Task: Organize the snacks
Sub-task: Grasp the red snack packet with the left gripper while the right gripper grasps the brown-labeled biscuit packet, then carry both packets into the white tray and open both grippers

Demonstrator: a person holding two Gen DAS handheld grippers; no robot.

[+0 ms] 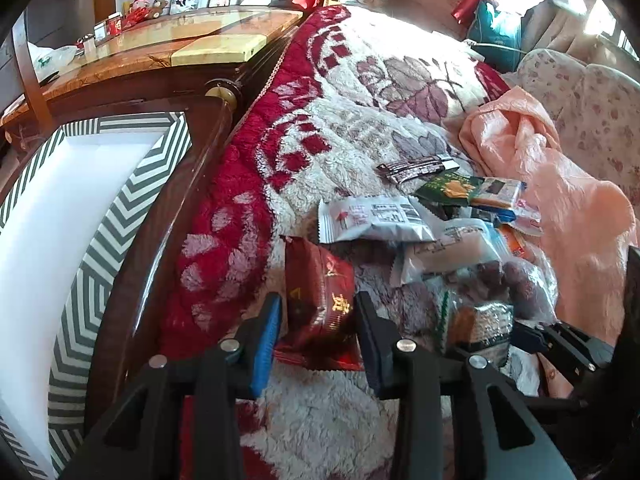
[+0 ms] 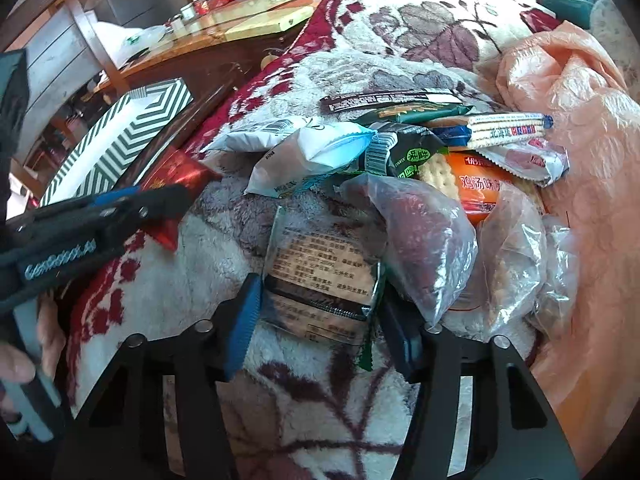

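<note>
Nearest your left tool [image 1: 318, 320] is the red snack packet [image 1: 320, 300], clenched between both blue pads on the fleece blanket [image 1: 340, 80] of the bed. Your right tool [image 2: 320, 320] has its pads against both sides of the clear printed packet [image 2: 324, 276], grasping it. Behind that packet the snack pile [image 2: 420, 152] crowds the way: a clear bag of dark red pieces [image 2: 428, 236] touches the right finger, with an orange packet [image 2: 476, 188] and a white pouch [image 2: 316, 156] just beyond. A pink plastic bag [image 2: 580, 120] lies crumpled to the right of the pile. To the left, past the dark wooden bed rail [image 1: 168, 208], the striped box [image 1: 80, 200] stands open, only its white interior showing.
</note>
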